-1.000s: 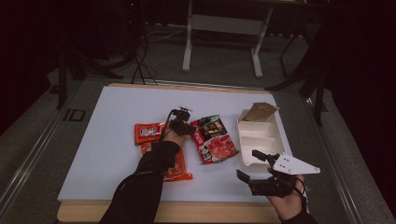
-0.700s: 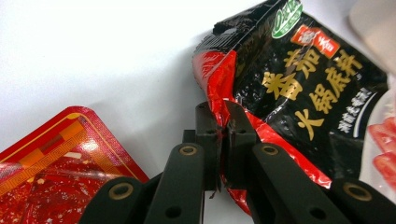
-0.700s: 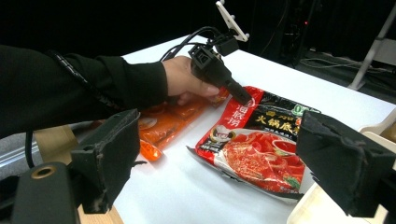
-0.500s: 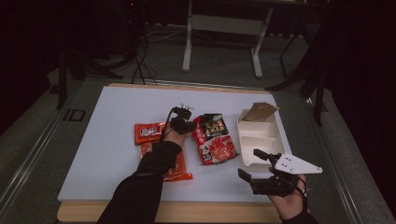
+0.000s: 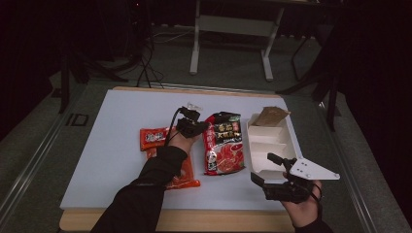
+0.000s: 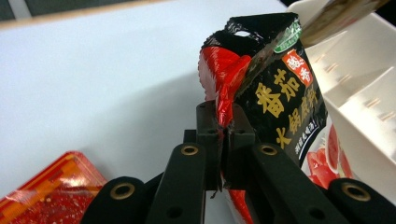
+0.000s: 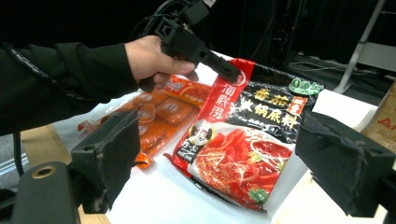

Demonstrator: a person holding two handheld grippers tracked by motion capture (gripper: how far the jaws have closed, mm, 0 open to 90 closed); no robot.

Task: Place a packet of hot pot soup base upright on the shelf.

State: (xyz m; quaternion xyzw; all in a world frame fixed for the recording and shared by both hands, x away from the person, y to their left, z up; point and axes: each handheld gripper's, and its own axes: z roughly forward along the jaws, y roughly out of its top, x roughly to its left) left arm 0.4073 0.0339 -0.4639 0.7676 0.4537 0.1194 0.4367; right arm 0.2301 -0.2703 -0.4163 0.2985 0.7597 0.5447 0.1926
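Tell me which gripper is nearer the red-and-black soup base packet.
Left. The left gripper is shut on the soup base packet at its edge; the right gripper, open, sits apart near the table's front edge.

Dim room, dark surround; white table (image 5: 111, 145) lit from above, evenly bright; glare on soup base packet (image 6: 280, 93) foil; near jaws soft, out of focus in gripper views

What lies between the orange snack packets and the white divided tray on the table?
The red-and-black soup base pouch lies between the orange packets and the white tray, seen in the high view. The left tongs pinch its upper left edge.
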